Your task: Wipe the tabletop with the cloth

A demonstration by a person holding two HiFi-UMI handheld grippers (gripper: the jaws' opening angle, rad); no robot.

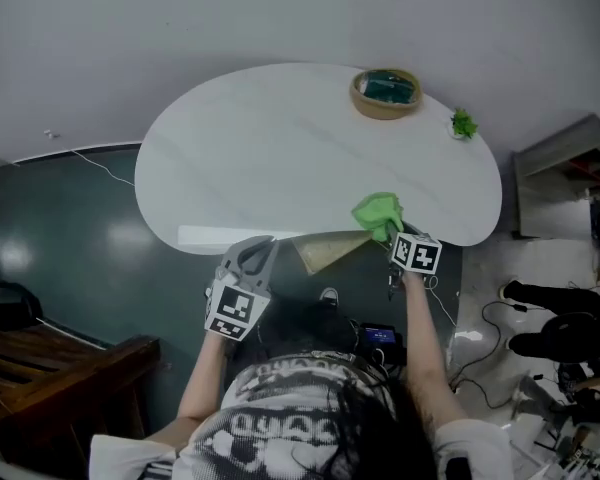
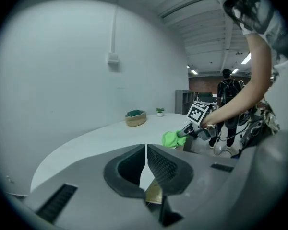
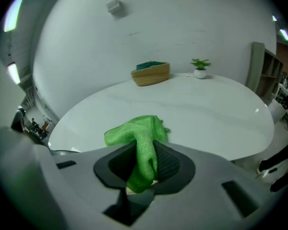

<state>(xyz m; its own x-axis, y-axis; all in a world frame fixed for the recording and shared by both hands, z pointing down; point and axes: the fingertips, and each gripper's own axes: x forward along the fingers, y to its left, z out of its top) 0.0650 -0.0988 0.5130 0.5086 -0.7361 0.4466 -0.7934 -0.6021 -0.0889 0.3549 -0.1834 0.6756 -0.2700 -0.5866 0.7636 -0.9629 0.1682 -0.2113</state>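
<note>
A green cloth [image 1: 378, 212] lies bunched at the near edge of the white oval tabletop [image 1: 280, 138]. My right gripper [image 1: 394, 236] is shut on the cloth [image 3: 139, 140], which hangs down between its jaws. In the left gripper view the cloth [image 2: 171, 138] shows at the table's rim with the right gripper [image 2: 186, 132] behind it. My left gripper [image 1: 256, 256] hovers just off the table's near edge, jaws shut with nothing between them [image 2: 146, 164].
A woven basket [image 1: 385, 92] with something teal inside stands at the far right of the table, a small green plant [image 1: 463, 124] next to it. A wooden bench [image 1: 50, 368] is at lower left. Cables and equipment [image 1: 570, 338] lie on the floor at right.
</note>
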